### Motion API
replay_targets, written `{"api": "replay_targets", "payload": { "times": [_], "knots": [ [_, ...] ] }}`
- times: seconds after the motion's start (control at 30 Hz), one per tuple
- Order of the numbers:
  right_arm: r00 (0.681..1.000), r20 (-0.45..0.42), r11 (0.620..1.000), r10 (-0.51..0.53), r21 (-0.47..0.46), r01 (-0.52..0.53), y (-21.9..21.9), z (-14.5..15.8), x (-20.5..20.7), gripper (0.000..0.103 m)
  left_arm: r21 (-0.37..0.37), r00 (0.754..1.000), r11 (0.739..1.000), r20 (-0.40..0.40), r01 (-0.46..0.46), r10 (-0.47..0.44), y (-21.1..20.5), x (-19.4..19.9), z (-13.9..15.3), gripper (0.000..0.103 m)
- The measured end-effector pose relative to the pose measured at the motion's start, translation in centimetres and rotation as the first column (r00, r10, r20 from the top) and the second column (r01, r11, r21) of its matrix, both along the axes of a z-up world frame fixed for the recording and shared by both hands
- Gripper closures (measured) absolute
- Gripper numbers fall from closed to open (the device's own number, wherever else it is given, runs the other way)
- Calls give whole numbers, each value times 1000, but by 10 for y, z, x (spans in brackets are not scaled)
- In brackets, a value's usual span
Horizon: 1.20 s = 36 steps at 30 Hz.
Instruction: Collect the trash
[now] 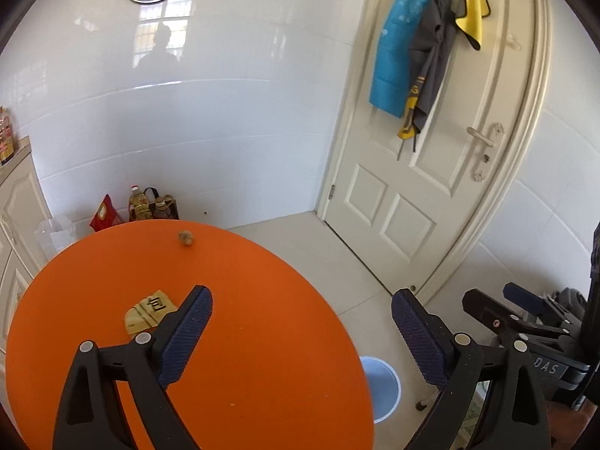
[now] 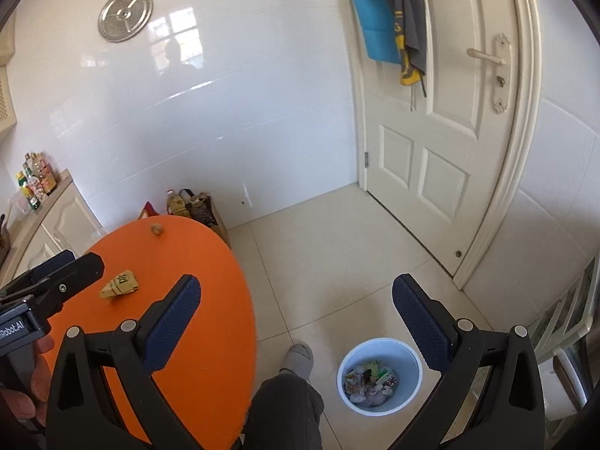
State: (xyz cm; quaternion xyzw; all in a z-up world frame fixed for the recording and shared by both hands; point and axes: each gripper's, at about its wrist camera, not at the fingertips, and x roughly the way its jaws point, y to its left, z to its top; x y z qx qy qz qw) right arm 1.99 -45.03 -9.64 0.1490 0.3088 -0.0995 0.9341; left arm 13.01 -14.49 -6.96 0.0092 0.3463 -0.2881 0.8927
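A crumpled yellow wrapper (image 1: 149, 312) lies on the round orange table (image 1: 243, 300), just left of my left gripper's left finger. A small brown lump (image 1: 185, 238) sits near the table's far edge. My left gripper (image 1: 300, 315) is open and empty above the table's right part. My right gripper (image 2: 296, 300) is open and empty, above the floor to the right of the table (image 2: 210, 273). The wrapper (image 2: 120, 284) and the lump (image 2: 157, 229) also show in the right wrist view. A white bin (image 2: 378, 348) with several pieces of trash stands on the floor under the right gripper.
The bin's rim (image 1: 390, 371) shows beside the table. The person's leg and slipper (image 2: 298, 358) are by the bin. A closed white door (image 2: 442, 142) is at the right. Bags and bottles (image 1: 150, 206) stand behind the table. A cabinet (image 2: 56, 221) is at the left.
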Motion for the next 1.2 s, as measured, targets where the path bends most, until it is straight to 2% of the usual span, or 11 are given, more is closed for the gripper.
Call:
{"api": "replay_targets", "payload": {
  "times": [0.3,0.43,0.57,0.8,0.97,1.2],
  "knots": [
    [980,99,984,173,-59,-167,81,41,15,0,1,987,989,63,-149,148,95,-46,11,5],
    [968,103,972,227,-79,-220,108,42,27,0,29,978,980,73,-197,195,99,-54,3,4],
    [962,82,964,260,-70,-255,122,30,42,0,74,974,973,64,-220,216,102,-48,-9,4],
    [963,-5,963,268,-31,-268,123,-8,82,0,177,984,968,14,-176,176,87,-4,-38,4],
    [962,-64,963,266,-17,-268,124,-32,113,0,237,994,967,-42,-92,104,49,42,-60,4],
    [959,-128,967,253,2,-255,123,-58,151,0,344,996,938,-90,39,-8,10,109,-95,4]
  ]
}}
